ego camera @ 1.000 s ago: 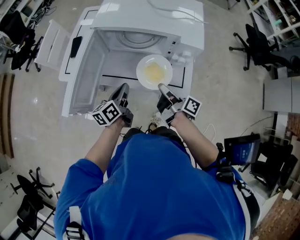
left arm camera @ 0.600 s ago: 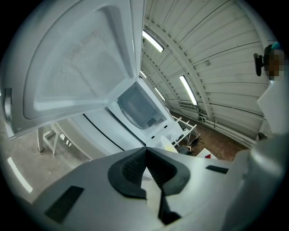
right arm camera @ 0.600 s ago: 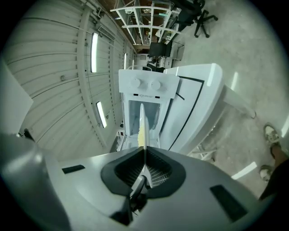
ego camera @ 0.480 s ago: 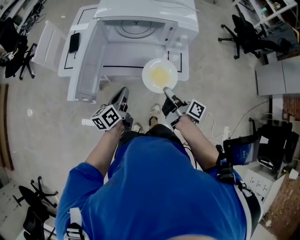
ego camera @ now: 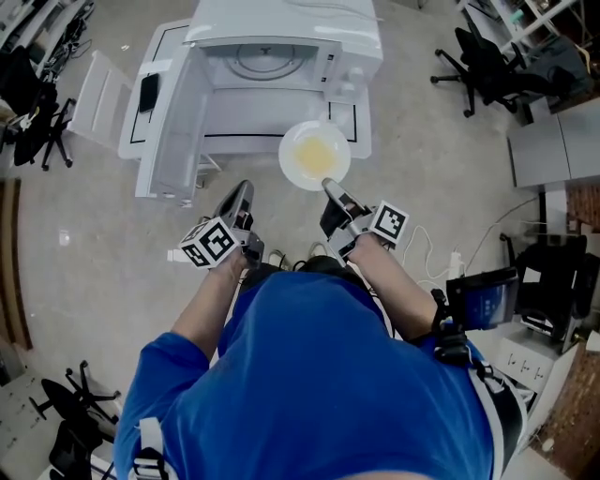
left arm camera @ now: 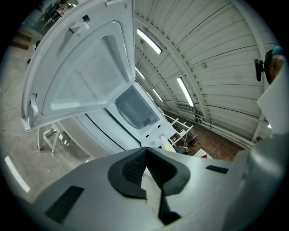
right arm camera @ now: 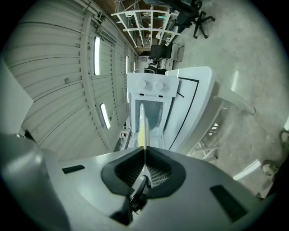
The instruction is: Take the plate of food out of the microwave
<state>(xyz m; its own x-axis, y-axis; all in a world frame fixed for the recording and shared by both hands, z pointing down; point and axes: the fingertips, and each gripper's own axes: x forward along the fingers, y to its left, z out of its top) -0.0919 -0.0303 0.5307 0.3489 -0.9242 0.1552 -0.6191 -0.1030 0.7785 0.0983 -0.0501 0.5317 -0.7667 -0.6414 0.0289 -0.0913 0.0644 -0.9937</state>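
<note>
The right gripper point(ego camera: 328, 187) pinches the near rim of the round white plate point(ego camera: 289, 161). In the right gripper view the plate point(right arm camera: 142, 124) runs edge-on straight out from between the pads, which are closed on it. The plate is already clear of the boxy white microwave point(ego camera: 281, 28). It hangs in the air in front of the open cavity, over the bare floor and beside the swung-open door point(ego camera: 172, 131).

The main risk is that single grip on one edge. All the plate's weight sits beyond the pads, so a loosened hold or a quick turn of the wrist would likely let the far side droop. The food could then slide off, or the smooth rim could slip out entirely. The left gripper point(ego camera: 241, 192) has its jaws pressed together on nothing and hovers well to the plate's left, so it gives no support underneath. A swing to the left could also clip the open door.

The plate looks shallow and glossy, with a pale yellow patch of food point(ego camera: 313, 153) spread flat across its middle.
</note>
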